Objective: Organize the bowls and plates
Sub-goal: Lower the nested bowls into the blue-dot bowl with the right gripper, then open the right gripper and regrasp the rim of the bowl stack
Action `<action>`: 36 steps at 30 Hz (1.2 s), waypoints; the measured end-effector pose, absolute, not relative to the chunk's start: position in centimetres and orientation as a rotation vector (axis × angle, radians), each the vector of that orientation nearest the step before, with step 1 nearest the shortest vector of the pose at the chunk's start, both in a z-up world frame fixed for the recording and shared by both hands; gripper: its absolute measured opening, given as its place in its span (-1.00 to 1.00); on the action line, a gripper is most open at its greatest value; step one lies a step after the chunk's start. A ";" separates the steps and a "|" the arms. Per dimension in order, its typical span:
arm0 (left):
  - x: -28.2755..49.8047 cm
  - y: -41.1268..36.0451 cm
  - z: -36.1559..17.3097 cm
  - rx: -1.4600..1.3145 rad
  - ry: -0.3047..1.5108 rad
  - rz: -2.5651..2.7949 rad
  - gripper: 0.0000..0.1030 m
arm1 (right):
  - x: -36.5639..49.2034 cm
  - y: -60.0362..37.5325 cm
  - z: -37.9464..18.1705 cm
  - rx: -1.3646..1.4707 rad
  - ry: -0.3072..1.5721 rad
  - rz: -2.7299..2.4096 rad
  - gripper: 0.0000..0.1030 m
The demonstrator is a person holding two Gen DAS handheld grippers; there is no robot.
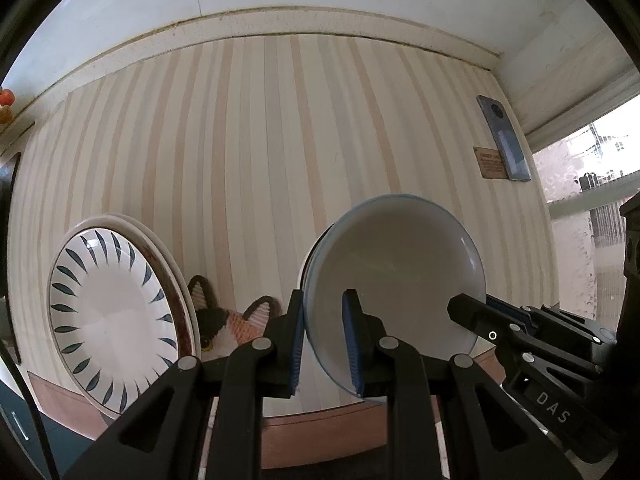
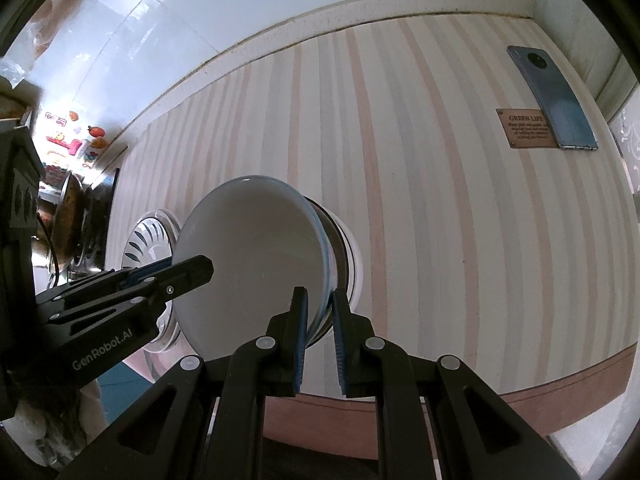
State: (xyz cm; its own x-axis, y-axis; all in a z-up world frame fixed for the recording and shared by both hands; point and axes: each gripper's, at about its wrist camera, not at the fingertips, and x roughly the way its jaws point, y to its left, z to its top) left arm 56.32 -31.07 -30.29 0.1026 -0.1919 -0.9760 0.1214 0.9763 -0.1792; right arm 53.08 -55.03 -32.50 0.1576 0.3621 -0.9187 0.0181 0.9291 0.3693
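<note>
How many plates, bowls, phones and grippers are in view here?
Plates: 2, a patterned plate stacked on a larger plate
Bowls: 1, the bowl; whether another sits beneath it cannot be told
Phones: 1, the phone
Grippers: 2, the left gripper and right gripper, both clamped on the bowl's rim
Total: 6

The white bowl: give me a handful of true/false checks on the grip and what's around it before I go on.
1. Both grippers clamp the white bowl at its rim. True: left gripper, right gripper.
2. The bowl is full of food. False: it looks empty.
3. A plate with dark blue rim strokes lies left of the bowl in the left wrist view. True.
4. A phone lies on the striped mat. True.
5. The right gripper is open. False: it is shut on the rim.
</note>
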 end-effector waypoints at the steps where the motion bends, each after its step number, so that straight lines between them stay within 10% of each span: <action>1: 56.3 -31.1 -30.4 -0.057 1.452 -0.230 -0.69 | 53.1 -55.0 -32.6 0.323 1.399 0.249 -0.73; 18: 54.9 -30.6 -28.1 -0.052 1.431 -0.249 -0.67 | 52.4 -54.7 -31.7 0.337 1.404 0.217 -0.73; 36: 47.8 -29.6 -15.3 -0.029 1.255 -0.378 -0.67 | 43.6 -53.4 -16.6 0.271 1.188 0.247 -0.73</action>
